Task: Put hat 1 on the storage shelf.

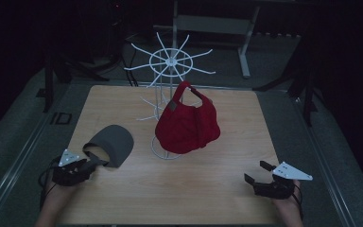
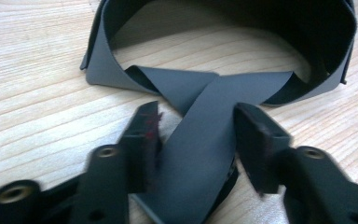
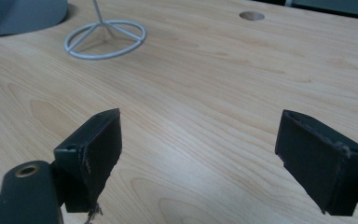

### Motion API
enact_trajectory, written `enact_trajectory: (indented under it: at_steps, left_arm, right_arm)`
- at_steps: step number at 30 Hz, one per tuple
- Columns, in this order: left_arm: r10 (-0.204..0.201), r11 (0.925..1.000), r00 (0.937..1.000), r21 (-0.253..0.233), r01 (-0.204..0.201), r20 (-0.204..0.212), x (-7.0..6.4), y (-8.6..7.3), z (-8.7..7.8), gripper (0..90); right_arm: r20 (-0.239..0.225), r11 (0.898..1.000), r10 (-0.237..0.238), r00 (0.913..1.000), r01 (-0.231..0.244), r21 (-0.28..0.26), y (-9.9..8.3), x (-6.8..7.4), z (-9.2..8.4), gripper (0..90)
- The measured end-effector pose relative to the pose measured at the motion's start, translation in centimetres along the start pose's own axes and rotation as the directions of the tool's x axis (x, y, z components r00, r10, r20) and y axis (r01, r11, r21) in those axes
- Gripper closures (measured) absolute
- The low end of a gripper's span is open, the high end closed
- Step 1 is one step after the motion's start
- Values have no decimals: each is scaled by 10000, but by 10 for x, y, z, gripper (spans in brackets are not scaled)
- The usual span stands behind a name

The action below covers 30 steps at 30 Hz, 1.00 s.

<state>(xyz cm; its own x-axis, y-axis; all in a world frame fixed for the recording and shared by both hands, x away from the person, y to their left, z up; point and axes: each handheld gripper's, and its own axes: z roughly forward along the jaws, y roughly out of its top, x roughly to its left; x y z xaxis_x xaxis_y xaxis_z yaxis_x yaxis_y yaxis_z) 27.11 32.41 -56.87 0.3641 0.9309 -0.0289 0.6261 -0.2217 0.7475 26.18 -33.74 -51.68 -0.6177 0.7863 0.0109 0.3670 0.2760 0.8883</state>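
A grey visor cap (image 1: 116, 144) lies on the wooden table (image 1: 179, 194) at the front left. Its flat grey strap (image 2: 205, 135) runs between the jaws of my left gripper (image 1: 98, 163), which stand close along the strap's two edges without visibly squeezing it. The left gripper (image 2: 196, 126) sits low over the table at the visor's near end. A red cap (image 1: 186, 125) hangs on a white wire rack (image 1: 170, 61) at the table's middle. My right gripper (image 1: 257, 171) rests near the front right corner, open, with bare wood between its fingers (image 3: 98, 149).
The rack's round wire base (image 3: 105, 39) stands on the table beyond the right gripper, with the grey visor (image 3: 23, 14) behind it. A round hole (image 3: 251, 16) is in the tabletop. A metal frame stands on the dark floor past the far edge.
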Motion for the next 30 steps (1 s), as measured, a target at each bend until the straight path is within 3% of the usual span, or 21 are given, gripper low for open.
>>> enact_trajectory:
  at_steps: [1, 2, 5, 9, 13, 17, 18, 24, 25, 29, 30]
  left_arm:
    - [-28, 10000, 10000, -35, 28, -6, 0, 0, 0, 660]
    - [34, 10000, 10000, -29, -33, 65, 0, -1, -1, 660]
    - [129, 9999, 9998, -43, -128, 148, -3, -2, -2, 825]
    - [323, 9995, 9995, -47, -323, -10, -9, -2, -2, 867]
    - [255, 9967, 9996, -770, -246, 108, -11, -2, -10, 875]
    - [262, 9854, 9992, -1692, -210, 287, -10, 8, -30, 876]
    - [414, 9788, 9989, -2014, -364, 206, -11, 14, -39, 876]
    - [726, 9656, 9973, -2507, -690, 53, -13, 29, -56, 876]
    - [736, 9638, 9971, -2584, -663, 190, -13, 32, -57, 876]
    - [1025, 9497, 9947, -2984, -948, 101, -16, 43, -65, 876]
    - [1116, 9469, 9935, -3058, -991, 236, -17, 45, -67, 876]
  right_arm:
    - [62, 10000, -14, 10000, 13, 70, -1, 0, 1, 144]
    - [62, 10000, -14, 10000, 13, 70, -1, 0, 1, 144]
    - [46, 9998, 93, 9999, -94, 157, -3, -1, 2, 144]
    - [66, 9998, 108, 9999, -109, 181, -3, -1, 3, 144]
    - [98, 9997, 185, 9998, -186, 128, -4, -2, 2, 144]
    - [171, 9997, 247, 9995, -247, 30, -3, -5, 0, 144]
    - [147, 9995, 326, 9994, -325, -40, -3, -5, 0, 144]
    - [214, 9995, 312, 9993, -311, -44, -3, -5, 0, 144]
    - [172, 9993, 364, 9992, -363, -63, -4, -5, 0, 144]
    - [210, 9994, 345, 9992, -344, -36, -6, -5, 2, 144]
    - [249, 9995, 320, 9992, -319, -34, -6, -4, 2, 144]
